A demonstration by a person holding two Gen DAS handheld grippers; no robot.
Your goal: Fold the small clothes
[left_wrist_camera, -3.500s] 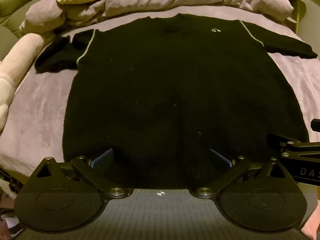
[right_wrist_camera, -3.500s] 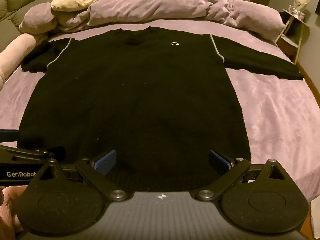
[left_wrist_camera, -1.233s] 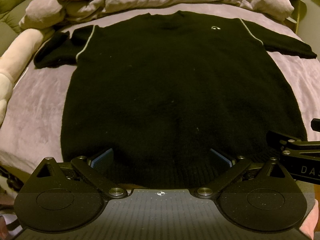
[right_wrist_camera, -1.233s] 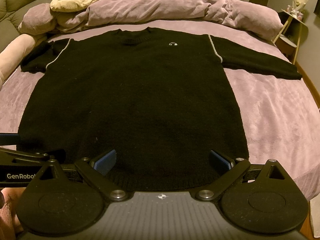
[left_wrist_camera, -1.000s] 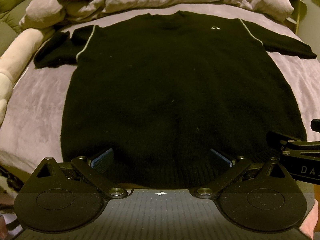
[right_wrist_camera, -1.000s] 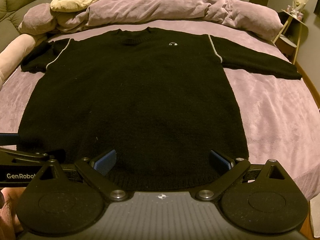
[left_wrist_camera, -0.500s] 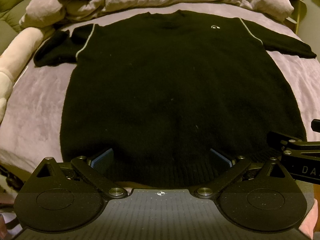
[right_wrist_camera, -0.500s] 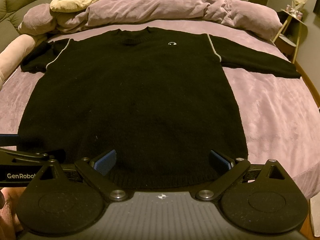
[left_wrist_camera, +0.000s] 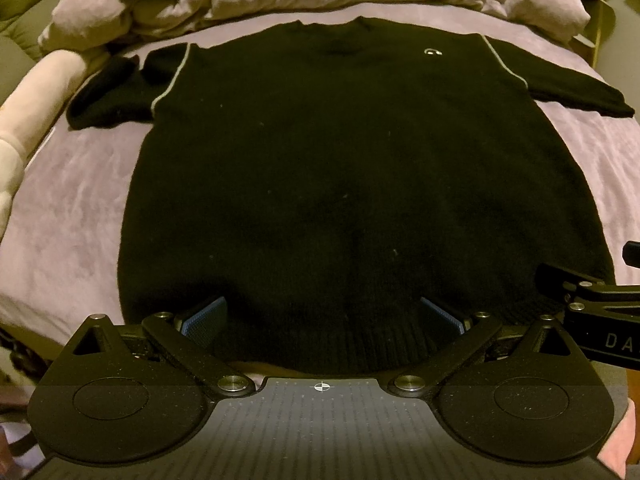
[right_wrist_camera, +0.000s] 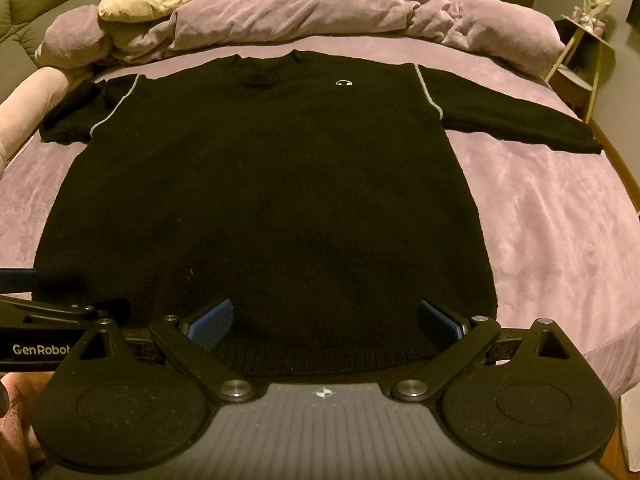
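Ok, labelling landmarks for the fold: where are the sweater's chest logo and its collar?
chest logo (right_wrist_camera: pixel 343 83), right wrist view, middle of the small white mark.
collar (right_wrist_camera: pixel 264 67), right wrist view, ribbed neckline of the sweater.

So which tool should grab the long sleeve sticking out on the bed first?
Probably the right tool. The black knitted sweater's long sleeve stretches out flat on that side of the purple bedspread. The left tool sits nearer the bunched sleeve. Both are open at the hem.

"GenRobot" reads in white on the left gripper (right_wrist_camera: pixel 36 349) body in the right wrist view; "DA" shows on the right gripper (left_wrist_camera: pixel 612 340), cut off by the frame edge.
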